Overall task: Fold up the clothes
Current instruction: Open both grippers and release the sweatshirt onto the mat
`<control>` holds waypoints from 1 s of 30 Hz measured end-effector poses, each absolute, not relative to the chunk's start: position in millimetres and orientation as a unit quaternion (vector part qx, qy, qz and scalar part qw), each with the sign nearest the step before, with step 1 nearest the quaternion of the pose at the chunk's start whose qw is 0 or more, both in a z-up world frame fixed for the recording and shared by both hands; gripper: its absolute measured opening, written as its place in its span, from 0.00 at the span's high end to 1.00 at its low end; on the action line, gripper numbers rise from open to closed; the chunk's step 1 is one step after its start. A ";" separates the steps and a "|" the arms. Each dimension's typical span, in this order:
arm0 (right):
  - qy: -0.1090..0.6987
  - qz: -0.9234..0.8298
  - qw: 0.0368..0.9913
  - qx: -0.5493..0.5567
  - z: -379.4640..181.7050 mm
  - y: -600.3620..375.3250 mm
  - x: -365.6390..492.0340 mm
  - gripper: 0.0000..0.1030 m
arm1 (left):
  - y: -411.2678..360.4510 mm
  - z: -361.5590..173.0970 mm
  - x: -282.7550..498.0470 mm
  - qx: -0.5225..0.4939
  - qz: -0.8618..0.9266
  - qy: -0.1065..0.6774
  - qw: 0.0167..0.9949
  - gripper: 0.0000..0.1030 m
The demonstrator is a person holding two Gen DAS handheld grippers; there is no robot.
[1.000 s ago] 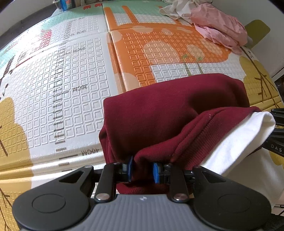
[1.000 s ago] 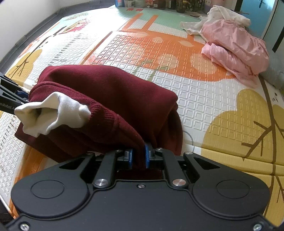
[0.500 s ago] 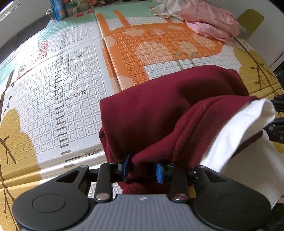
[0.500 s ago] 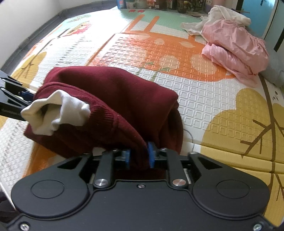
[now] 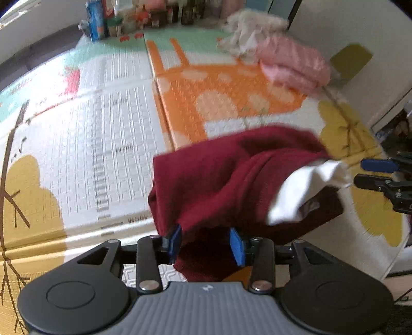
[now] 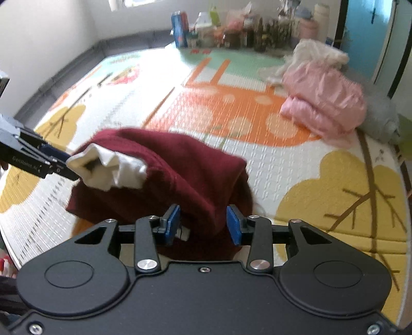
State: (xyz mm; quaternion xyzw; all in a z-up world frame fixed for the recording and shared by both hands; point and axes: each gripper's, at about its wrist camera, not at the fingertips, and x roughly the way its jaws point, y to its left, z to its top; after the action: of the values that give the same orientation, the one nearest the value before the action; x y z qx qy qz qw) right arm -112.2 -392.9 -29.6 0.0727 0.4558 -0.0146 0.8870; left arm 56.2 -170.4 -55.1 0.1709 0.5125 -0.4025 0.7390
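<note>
Both claws wide | left claw [image 5: 206, 243], right claw [image 6: 203, 224] | maroon sweater [image 6: 180, 167] between fingers

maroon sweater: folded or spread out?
Folded. The maroon sweater sits doubled into a compact bundle on the play mat, its white lining poking out one end.

A foam play mat [image 6: 257, 159] covers most of the floor, printed with orange, mint-green and white panels and mustard-yellow trees with brown branches. Beyond its edge, a strip of dark grey floor [image 6: 77, 67] runs along pale walls [image 6: 46, 33]. Daylight comes from a window [image 6: 126, 3] high in the far corner and washes the mat bright. A row of bottles and cartons [image 6: 231, 31] lines the far wall, blurred. To the right stands a blue door [image 6: 360, 33] beside a dark upright frame.
</note>
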 end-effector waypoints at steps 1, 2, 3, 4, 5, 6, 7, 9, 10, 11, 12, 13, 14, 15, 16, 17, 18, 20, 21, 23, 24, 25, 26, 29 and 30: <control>0.450 -0.015 0.889 0.075 -23.9 -394.0 -114.1 0.64 | -169.9 -46.7 56.0 0.161 -0.409 0.504 0.743 0.56; 0.445 -0.016 0.892 0.078 -18.3 -395.1 -115.9 0.64 | -170.2 -38.4 56.3 0.149 -0.414 0.496 0.748 0.54; 0.444 -0.017 0.892 0.082 -16.5 -394.8 -113.6 0.65 | -171.5 -29.7 56.9 0.136 -0.420 0.488 0.753 0.53; 0.446 -0.018 0.890 0.086 -16.8 -393.8 -108.9 0.67 | -174.0 -22.8 57.5 0.126 -0.424 0.482 0.756 0.52; 0.448 -0.020 0.889 0.091 -17.2 -392.7 -104.2 0.73 | -178.7 -17.5 57.6 0.121 -0.426 0.475 0.760 0.52; 0.450 -0.021 0.888 0.096 -17.5 -391.6 -99.5 0.81 | -184.7 -13.1 57.6 0.119 -0.426 0.468 0.765 0.52; 0.452 -0.022 0.886 0.101 -17.9 -390.6 -94.8 0.85 | -191.8 -10.6 58.0 0.120 -0.424 0.464 0.768 0.52; 0.456 -0.025 0.883 0.111 -18.6 -388.5 -85.4 0.90 | -204.2 -9.4 58.6 0.119 -0.421 0.463 0.771 0.53; 0.458 -0.027 0.881 0.116 -19.0 -387.4 -80.7 0.92 | -210.0 -11.2 59.3 0.116 -0.421 0.465 0.770 0.56; 0.459 -0.028 0.880 0.120 -19.4 -386.3 -76.0 0.92 | -215.6 -14.1 60.2 0.114 -0.421 0.467 0.769 0.58; 0.461 -0.029 0.878 0.125 -19.7 -385.3 -71.2 0.93 | -221.3 -17.6 61.4 0.112 -0.418 0.472 0.769 0.60; 0.463 -0.031 0.876 0.130 -20.1 -384.2 -66.5 0.93 | -225.5 -21.4 62.4 0.112 -0.412 0.476 0.769 0.63; 0.465 -0.032 0.874 0.135 -20.5 -383.2 -61.8 0.94 | -228.9 -25.3 63.3 0.113 -0.407 0.480 0.769 0.65; 0.467 -0.033 0.873 0.140 -20.8 -382.1 -57.1 0.94 | -232.3 -29.2 64.2 0.114 -0.401 0.484 0.769 0.66; 0.468 -0.035 0.871 0.145 -21.2 -381.0 -52.4 0.94 | -235.0 -34.1 65.2 0.113 -0.396 0.490 0.768 0.68; 0.470 -0.036 0.869 0.149 -21.6 -380.0 -47.7 0.94 | -237.4 -39.5 66.1 0.112 -0.392 0.496 0.766 0.70; 0.472 -0.037 0.867 0.154 -21.9 -378.9 -43.0 0.94 | -239.8 -44.9 67.1 0.110 -0.388 0.502 0.765 0.70; 0.476 -0.039 0.863 0.162 -24.6 -376.9 -36.4 0.94 | -237.7 -52.8 66.1 0.105 -0.388 0.512 0.759 0.70; 0.480 -0.038 0.861 0.164 -28.1 -376.0 -36.2 0.94 | -238.0 -56.2 65.2 0.106 -0.389 0.516 0.756 0.70; 0.487 -0.036 0.856 0.167 -35.0 -374.2 -35.9 0.94 | -238.5 -63.5 63.0 0.110 -0.389 0.524 0.749 0.70; 0.491 -0.035 0.854 0.169 -38.4 -373.3 -35.7 0.94 | -238.5 -67.0 61.4 0.113 -0.390 0.527 0.746 0.70; 0.494 -0.034 0.852 0.170 -41.9 -372.3 -35.5 0.94 | -237.9 -69.6 59.2 0.117 -0.392 0.529 0.744 0.70; 0.498 -0.033 0.849 0.172 -45.3 -371.4 -35.3 0.94 | -237.1 -71.9 56.8 0.121 -0.395 0.530 0.741 0.70; 0.508 -0.030 0.842 0.177 -55.7 -368.7 -34.8 0.94 | -232.5 -77.6 50.2 0.127 -0.400 0.535 0.733 0.70; 0.512 -0.030 0.840 0.179 -59.1 -367.8 -34.6 0.94 | -230.6 -79.7 48.0 0.131 -0.401 0.536 0.731 0.70</control>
State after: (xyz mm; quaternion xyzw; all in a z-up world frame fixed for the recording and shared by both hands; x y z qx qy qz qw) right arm -34.6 -367.8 -59.1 0.1789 0.5119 -0.0295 0.8397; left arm 48.0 -230.6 -79.7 0.1311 0.5363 -0.4011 0.7310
